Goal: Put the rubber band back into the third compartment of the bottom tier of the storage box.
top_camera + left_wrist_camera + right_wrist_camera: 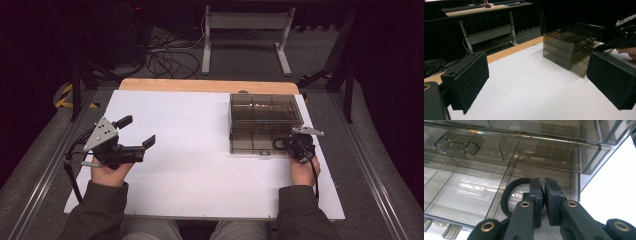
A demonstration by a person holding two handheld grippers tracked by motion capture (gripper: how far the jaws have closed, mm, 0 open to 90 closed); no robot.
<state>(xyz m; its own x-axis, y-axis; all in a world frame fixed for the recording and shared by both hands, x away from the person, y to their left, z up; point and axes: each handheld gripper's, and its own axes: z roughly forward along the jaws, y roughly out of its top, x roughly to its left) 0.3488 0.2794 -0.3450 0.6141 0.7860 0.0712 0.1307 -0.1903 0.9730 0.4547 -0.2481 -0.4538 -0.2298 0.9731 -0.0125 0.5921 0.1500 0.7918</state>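
Note:
A smoky see-through drawer box (265,115) stands on the right of the white table top, its bottom drawer (252,145) pulled out toward me. My right gripper (286,145) reaches over that drawer's right end, and its jaws are shut on a thin black ring (278,143). In the right gripper view the ring (507,195) hangs over the drawer's divided floor (469,187), with its right side pinched between the pads of that gripper (544,182). My left gripper (137,131) rests at the table's left, open and with nothing in it. Its pads (471,77) frame the box (571,47).
The white board (200,165) lies on a wooden table whose edge (200,85) shows at the back. A desk frame (245,30) and cables (170,55) stand on the floor beyond. Metal rails (370,170) run along both sides.

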